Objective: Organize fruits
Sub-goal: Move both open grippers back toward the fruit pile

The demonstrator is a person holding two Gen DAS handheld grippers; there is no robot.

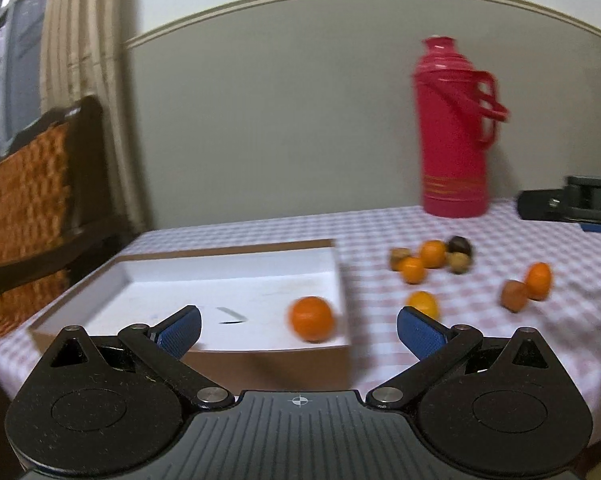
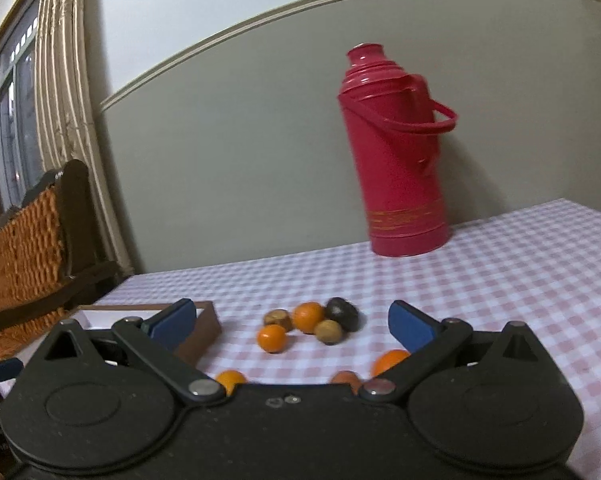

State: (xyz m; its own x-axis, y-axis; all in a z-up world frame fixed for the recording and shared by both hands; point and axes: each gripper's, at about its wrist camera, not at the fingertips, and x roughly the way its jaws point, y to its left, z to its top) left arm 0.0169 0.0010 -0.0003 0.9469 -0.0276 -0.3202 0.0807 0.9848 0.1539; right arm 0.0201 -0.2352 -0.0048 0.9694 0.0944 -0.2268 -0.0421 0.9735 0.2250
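So the fruit here is small round stuff, mostly loose on the checkered desk [image 1: 500, 352]. One orange [image 1: 311, 319] already sits in the white tray [image 1: 228, 354], down in its near-right corner. The main cluster [image 2: 312, 320] is a handful of little oranges, a couple of brownish ones and one dark one, all bunched up and touching, at about 12 o'clock from the right gripper [image 2: 292, 322]. A few stragglers lie closer in: an orange [image 2: 390, 361] at roughly 4 o'clock from the cluster, another orange [image 2: 230, 379] at about 7 o'clock, both partly hidden by the gripper body.

Both grippers are spread wide with nothing between the pads. The left gripper [image 1: 298, 328] hangs at the near edge of the tray, tray corner orange right in its gap but not pinched.

Handling-wise, my guess: these are light, smooth and roll at a nudge, and the tablecloth won't stop them much. Skin looks firm but squishable, so clamp gently. I'd go for a straggler first, pads across the widest part, since grabbing in the cluster likely knocks its neighbours rolling. The red thermos [image 2: 396, 160] at the back is well apart from it all.
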